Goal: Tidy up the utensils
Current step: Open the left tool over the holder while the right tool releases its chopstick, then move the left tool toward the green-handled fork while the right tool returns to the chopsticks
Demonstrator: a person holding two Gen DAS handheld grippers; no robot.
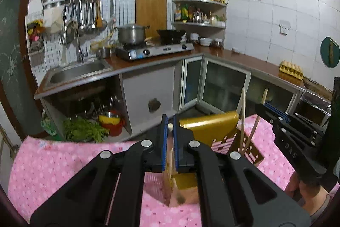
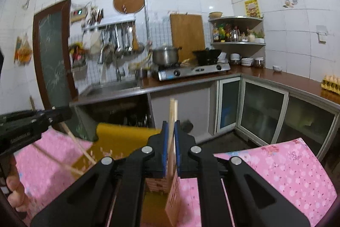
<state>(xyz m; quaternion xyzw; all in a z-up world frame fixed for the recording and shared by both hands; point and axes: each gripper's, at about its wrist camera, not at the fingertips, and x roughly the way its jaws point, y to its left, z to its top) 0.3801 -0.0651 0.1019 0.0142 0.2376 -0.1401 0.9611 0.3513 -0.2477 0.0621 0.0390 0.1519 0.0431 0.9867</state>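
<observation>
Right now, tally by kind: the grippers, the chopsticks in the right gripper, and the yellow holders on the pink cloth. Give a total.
Grippers: 2 (left gripper, right gripper)
Chopsticks in the right gripper: 2
Yellow holder: 1
Total: 5

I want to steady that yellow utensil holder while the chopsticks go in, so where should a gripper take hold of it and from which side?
Grip the yellow utensil holder by its solid upper back panel, from above, jaws across the thin wall. The slotted front looks harder to clamp, and both grippers are busy: left gripper holds one utensil, right gripper holds chopsticks.
</observation>
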